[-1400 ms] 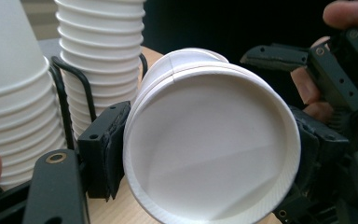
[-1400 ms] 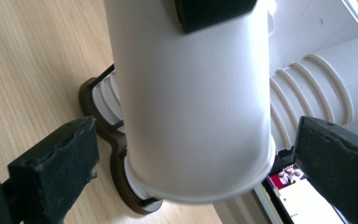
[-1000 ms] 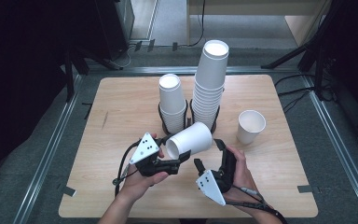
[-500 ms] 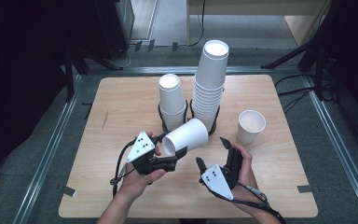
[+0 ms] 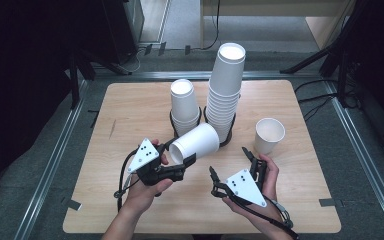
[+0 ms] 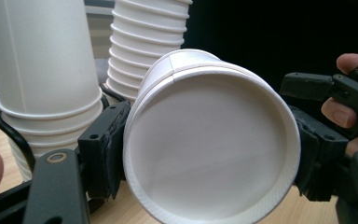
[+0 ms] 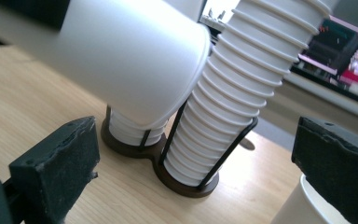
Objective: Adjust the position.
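still, the weak point here is the grip itself. the left tool (image 5: 180,167), lower centre-left of the high view, has its jaws clamped on the rim end of a single paper cup (image 5: 196,144), which lies on its side in the air, mouth toward the person, base pointing to the upper right. in the left gripper view the pads press the cup's mouth from both sides; thin paper held that way could buckle or go oval, and a squashed rim might not nest cleanly onto another cup.

the cup hangs just in front of the short stack (image 5: 185,107) and the tall stack (image 5: 225,90), both standing in a dark wire holder (image 5: 219,141) at the centre of the frame. the held cup's base looks very near the tall stack, so a careless swing could nudge that leaning column and topple it.

the right tool (image 5: 232,167), lower centre-right, has its jaws spread wide with nothing between them. a loose cup (image 5: 269,135) stands upright just above and to its right; in the right gripper view its rim sits right by one pad, so a clumsy reach could knock it over on the table (image 5: 130,107).
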A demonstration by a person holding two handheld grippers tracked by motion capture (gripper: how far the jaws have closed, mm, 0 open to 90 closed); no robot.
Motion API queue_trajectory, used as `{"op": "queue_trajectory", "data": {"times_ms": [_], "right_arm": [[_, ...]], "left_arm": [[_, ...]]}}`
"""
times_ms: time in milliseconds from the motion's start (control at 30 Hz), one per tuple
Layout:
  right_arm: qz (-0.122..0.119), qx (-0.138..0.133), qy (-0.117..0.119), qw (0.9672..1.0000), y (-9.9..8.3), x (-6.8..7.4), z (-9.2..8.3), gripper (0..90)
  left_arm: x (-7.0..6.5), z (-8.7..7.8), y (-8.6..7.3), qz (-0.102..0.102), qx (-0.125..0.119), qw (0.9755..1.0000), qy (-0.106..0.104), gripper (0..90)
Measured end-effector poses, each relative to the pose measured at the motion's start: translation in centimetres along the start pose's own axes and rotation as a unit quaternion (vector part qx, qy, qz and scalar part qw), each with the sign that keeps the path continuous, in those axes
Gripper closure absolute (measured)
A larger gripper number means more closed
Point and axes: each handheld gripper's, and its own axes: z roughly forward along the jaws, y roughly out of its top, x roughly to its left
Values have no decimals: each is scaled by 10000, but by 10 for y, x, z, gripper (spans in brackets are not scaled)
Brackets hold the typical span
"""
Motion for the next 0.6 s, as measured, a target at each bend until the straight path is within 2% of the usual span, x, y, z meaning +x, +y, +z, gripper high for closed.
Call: {"op": "queue_trajectory", "data": {"times_ms": [33,67,133,233,333,367,467,567,600], "right_arm": [[58,14,1,10000,1,-1,-1,11],[186,53,1,9998,3,0,-2,11],[292,54,-52,9995,5,0,-4,12],[265,-6,-452,9986,10,2,-5,11],[575,-34,-571,9967,15,4,-6,10],[726,-33,-564,9958,18,5,-6,3],[975,-75,-600,9934,23,9,-7,0],[1328,-117,-548,9896,26,11,-7,0],[1563,-121,-501,9864,27,11,-7,0]], "left_arm": [[-1,1,-1,61,11,10000,38,243],[-1,1,-1,65,5,10000,44,243],[-2,2,-2,19,-28,10000,25,243],[-3,1,-3,24,-127,9999,84,243],[-6,0,-3,106,-230,9996,128,243],[-6,0,-3,82,-256,9996,111,243],[-6,0,-4,57,-295,9995,98,243],[-7,1,-5,39,-313,9995,81,243],[-7,1,-5,38,-310,9995,74,243]]}}
